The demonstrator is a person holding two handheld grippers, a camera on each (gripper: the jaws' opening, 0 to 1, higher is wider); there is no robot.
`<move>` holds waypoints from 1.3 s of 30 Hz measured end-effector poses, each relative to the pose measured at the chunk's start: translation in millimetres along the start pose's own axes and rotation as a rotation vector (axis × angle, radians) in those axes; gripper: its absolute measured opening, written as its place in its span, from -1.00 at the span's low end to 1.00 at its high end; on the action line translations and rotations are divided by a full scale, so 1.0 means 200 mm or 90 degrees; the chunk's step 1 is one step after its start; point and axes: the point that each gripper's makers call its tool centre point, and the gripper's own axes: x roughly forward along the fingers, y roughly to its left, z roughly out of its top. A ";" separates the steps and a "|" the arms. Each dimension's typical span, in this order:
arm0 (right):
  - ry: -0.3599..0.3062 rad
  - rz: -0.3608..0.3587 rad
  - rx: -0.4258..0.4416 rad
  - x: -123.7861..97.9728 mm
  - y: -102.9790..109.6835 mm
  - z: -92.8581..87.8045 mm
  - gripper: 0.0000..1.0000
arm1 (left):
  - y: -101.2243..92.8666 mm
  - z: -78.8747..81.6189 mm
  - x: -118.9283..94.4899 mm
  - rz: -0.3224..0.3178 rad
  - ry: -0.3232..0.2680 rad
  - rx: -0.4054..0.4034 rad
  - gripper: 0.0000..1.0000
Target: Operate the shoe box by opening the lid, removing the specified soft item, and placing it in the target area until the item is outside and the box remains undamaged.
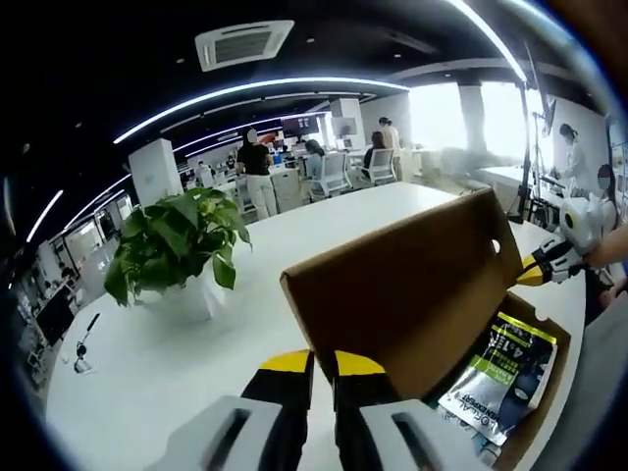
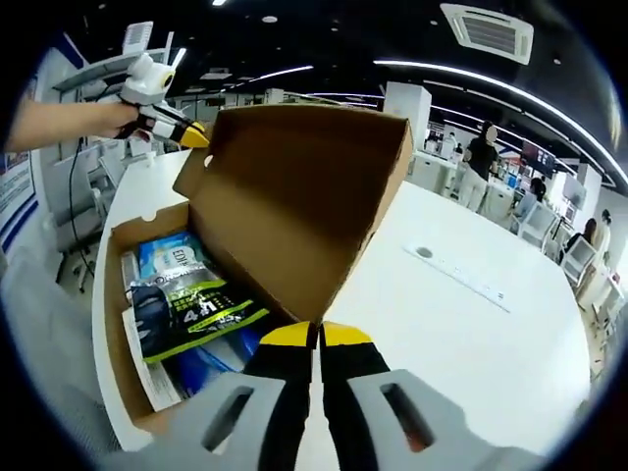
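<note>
Nearest, the left gripper (image 1: 324,365) has its jaws pressed together on the raised lid (image 1: 402,294) of the shoe box (image 2: 123,324); the right gripper (image 2: 316,337) pinches the lid's other edge the same way. The box sits at the white counter (image 2: 471,334) edge, with a green-and-black packet (image 2: 186,309) inside. Broad bare counter spreads beyond. A potted plant (image 1: 177,245) stands farther off, then office desks and people.

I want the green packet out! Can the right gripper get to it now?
Probably yes. The lid is up, so the green packet lies uncovered in the box, with nothing above it. But the right gripper is shut at the lid's edge and must open first.
</note>
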 end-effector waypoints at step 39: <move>0.018 -0.003 -0.004 0.04 -0.04 0.03 -0.98 | -0.08 -0.33 0.04 0.014 0.050 -0.104 -0.79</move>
